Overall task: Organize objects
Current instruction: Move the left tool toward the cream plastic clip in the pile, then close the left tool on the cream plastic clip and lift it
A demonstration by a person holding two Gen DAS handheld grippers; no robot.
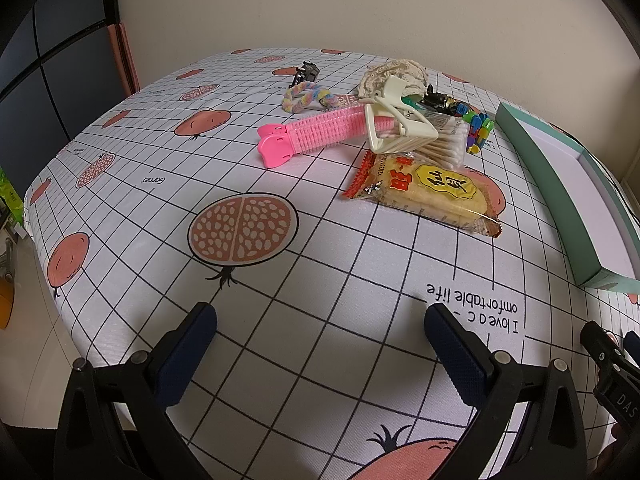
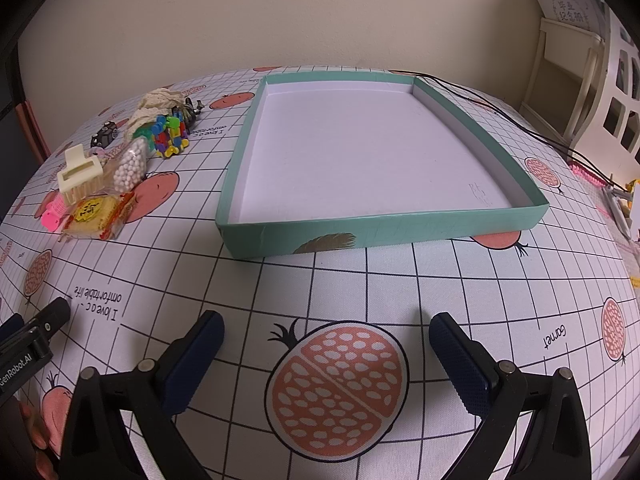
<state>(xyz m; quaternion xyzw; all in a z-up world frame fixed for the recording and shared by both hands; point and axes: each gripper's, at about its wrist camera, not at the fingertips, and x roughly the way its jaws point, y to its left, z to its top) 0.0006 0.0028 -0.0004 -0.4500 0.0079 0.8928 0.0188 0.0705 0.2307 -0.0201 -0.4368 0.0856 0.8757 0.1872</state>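
Observation:
A pile of small items lies ahead of my left gripper (image 1: 320,320), which is open and holds nothing: a pink hair clip (image 1: 316,133), a cream claw clip (image 1: 394,120), a pack of cotton swabs (image 1: 444,142), a yellow snack packet (image 1: 428,190), colourful plastic pieces (image 1: 478,130), a pastel hair tie (image 1: 306,96) and cream lace (image 1: 394,74). The shallow teal box (image 2: 376,230) with a white, bare inside sits in front of my right gripper (image 2: 326,330), also open. The pile shows at that view's left, with the snack packet (image 2: 96,214) nearest.
The table wears a white grid cloth (image 1: 340,272) printed with pomegranates. A small black clip (image 1: 306,72) lies at the far side. Black cables (image 2: 532,132) run past the box's right side toward a white shelf (image 2: 580,80). The wall stands close behind.

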